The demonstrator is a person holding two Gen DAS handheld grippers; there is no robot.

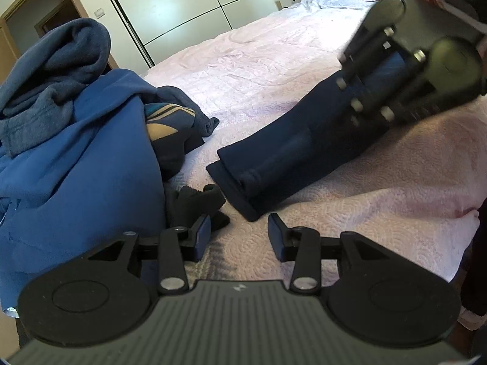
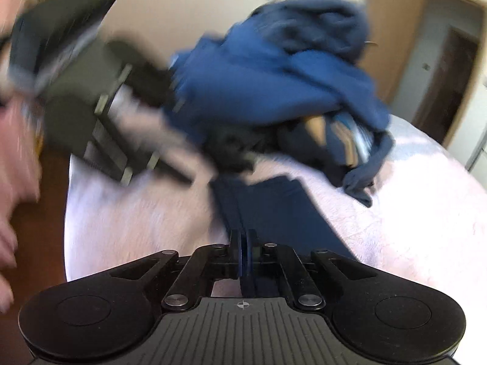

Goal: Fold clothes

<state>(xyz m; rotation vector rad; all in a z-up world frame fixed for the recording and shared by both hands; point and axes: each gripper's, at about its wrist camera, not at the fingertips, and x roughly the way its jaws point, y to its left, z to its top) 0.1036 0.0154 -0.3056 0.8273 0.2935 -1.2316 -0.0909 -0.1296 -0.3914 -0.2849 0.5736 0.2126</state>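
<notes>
A navy garment point(image 1: 289, 158), folded into a long strip, lies on the pink bedspread point(image 1: 380, 200). In the left wrist view my left gripper point(image 1: 239, 231) hovers just short of the strip's near end. It is open, with only bedspread between its fingers. My right gripper point(image 1: 345, 97) rests on the strip's far end. In the right wrist view, which is blurred, the right gripper point(image 2: 243, 243) has its pads pressed together at the edge of the navy garment point(image 2: 274, 210). Whether cloth is pinched between them is hidden.
A heap of blue clothes point(image 1: 76, 152) with a striped piece point(image 1: 167, 118) stands at the left, and a small black garment point(image 1: 197, 203) lies beside my left fingers. The bed's edge point(image 2: 68, 213) drops to a wooden floor. A hand point(image 2: 12, 158) is at the left. Wardrobe doors point(image 1: 188, 9) stand behind.
</notes>
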